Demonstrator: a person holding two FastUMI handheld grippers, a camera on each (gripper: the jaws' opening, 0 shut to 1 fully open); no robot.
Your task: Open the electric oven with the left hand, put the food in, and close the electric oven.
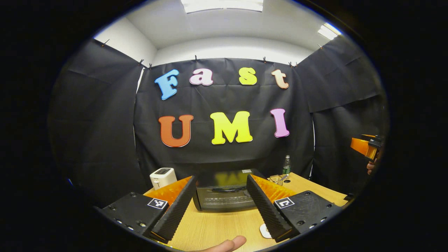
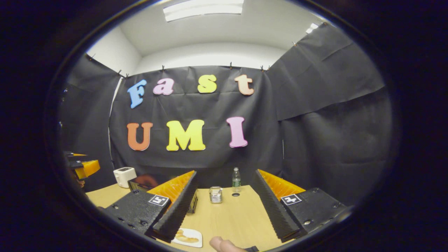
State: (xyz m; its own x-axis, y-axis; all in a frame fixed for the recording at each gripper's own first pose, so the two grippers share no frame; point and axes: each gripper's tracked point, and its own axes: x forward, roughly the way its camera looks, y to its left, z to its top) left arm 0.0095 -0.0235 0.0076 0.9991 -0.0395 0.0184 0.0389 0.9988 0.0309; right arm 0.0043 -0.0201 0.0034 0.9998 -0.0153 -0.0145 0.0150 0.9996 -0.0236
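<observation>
Currently the left gripper (image 1: 220,206) is seen at the bottom of the left gripper view, jaws spread wide, nothing held between them. Between its fingers, at lower centre, the electric oven (image 1: 224,192) is framed, door shut, standing on the wooden table (image 1: 217,227). A white toaster (image 1: 162,177) is placed at the oven's left in the frame; a wire basket (image 1: 278,179) and a bottle (image 1: 286,165) are seen at its right, toward the back. A fingertip (image 1: 227,244) is caught at the bottom edge. The other gripper is glimpsed at the far right edge, held by a hand.

In the right gripper view the right gripper (image 2: 222,213) is also shown with jaws spread, empty. The food (image 2: 186,238) is found on a white plate (image 2: 196,234) at bottom centre-left, just beside the left finger's tip. The oven is partly hidden behind that finger, at lower left. The basket and bottle are seen at centre, well apart from the plate.
</observation>
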